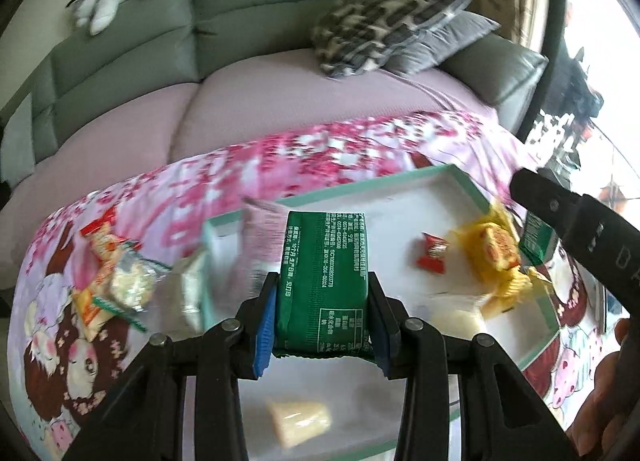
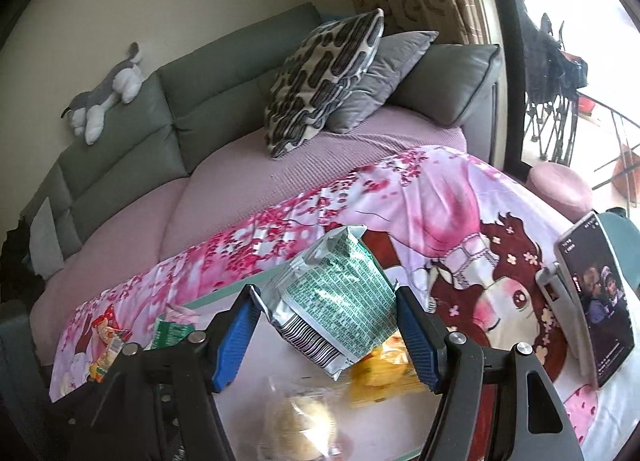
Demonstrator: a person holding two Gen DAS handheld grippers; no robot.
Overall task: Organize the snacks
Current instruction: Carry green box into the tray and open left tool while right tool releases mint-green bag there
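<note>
With both grippers apparently clamped on snacks over the tray [image 1: 468, 181], the left gripper [image 1: 322, 313] pinching a green packet [image 1: 324, 277] and the right gripper [image 2: 326, 325] a crinkled silver-green bag [image 2: 336, 301], either slick wrapper could slip out and miss.

left tool [image 1: 323, 321] & right tool [image 2: 326, 335]: black linkage arms, silver pivot pins, blue ribbed pads
</note>
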